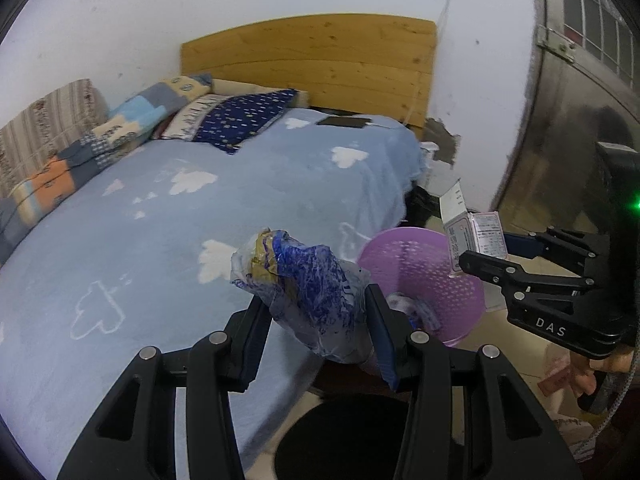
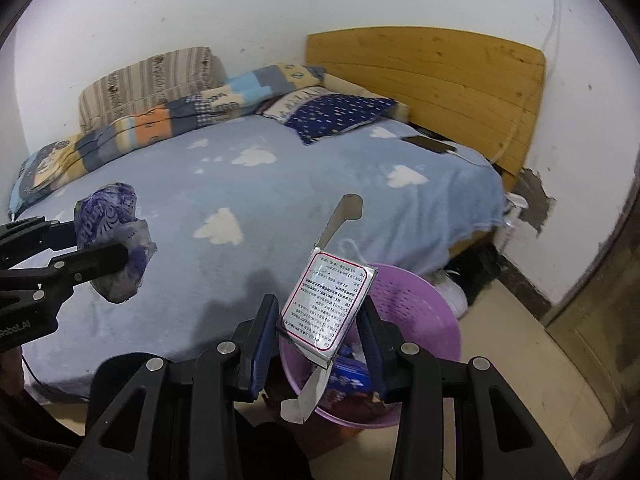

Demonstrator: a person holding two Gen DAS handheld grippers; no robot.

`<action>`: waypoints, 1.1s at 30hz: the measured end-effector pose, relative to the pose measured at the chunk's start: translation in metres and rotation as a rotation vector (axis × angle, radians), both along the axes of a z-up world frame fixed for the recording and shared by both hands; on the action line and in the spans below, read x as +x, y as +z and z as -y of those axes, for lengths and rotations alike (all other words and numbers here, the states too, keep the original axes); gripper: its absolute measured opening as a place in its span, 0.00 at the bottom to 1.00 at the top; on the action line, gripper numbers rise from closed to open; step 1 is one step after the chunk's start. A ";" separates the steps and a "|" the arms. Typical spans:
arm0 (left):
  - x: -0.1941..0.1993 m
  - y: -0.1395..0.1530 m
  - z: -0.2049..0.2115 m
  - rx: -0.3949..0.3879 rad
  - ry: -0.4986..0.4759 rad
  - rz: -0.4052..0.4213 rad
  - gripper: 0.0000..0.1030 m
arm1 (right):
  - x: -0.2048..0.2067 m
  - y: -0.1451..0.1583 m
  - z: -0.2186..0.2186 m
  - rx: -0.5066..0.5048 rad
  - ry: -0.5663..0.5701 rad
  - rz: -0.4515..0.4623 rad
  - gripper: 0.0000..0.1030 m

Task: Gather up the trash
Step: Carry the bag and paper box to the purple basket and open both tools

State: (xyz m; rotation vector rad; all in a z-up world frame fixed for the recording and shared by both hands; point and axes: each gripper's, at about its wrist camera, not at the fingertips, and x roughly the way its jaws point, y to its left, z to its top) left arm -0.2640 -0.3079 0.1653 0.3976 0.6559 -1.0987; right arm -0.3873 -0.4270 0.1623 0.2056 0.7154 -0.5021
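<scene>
Trash is held in both tongs above the edge of a bed (image 2: 280, 184) with a pale blue cloud-print cover. On the left, the left tongs (image 1: 316, 320) are partly closed on a crumpled plastic wrapper (image 1: 304, 280), blue, white and gold, its bulk sticking out past the fingertips. In the middle and to the right, the right tongs (image 2: 320, 320) grip a small flattened carton (image 2: 328, 304) with red-bordered print, tilted, its torn flap hanging down. Just beyond and below the carton, a purple perforated basket (image 2: 424, 312) stands on the tiled floor beside the bed, with some blue-and-white scraps inside, possibly wrappers. Far back on the bed lie pillows (image 2: 336, 114) and a dark phone (image 2: 430, 144) near a wooden headboard (image 2: 432, 76).
</scene>
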 end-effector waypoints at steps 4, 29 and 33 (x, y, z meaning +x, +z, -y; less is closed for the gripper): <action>-0.006 -0.002 0.021 0.023 -0.048 -0.015 0.44 | -0.013 -0.001 0.017 0.004 -0.041 -0.007 0.41; -0.026 -0.028 0.120 0.136 -0.232 -0.167 0.57 | -0.042 0.007 0.085 0.100 -0.177 0.072 0.45; -0.023 -0.032 0.122 0.125 -0.207 -0.160 0.73 | -0.042 0.002 0.100 0.134 -0.205 0.070 0.53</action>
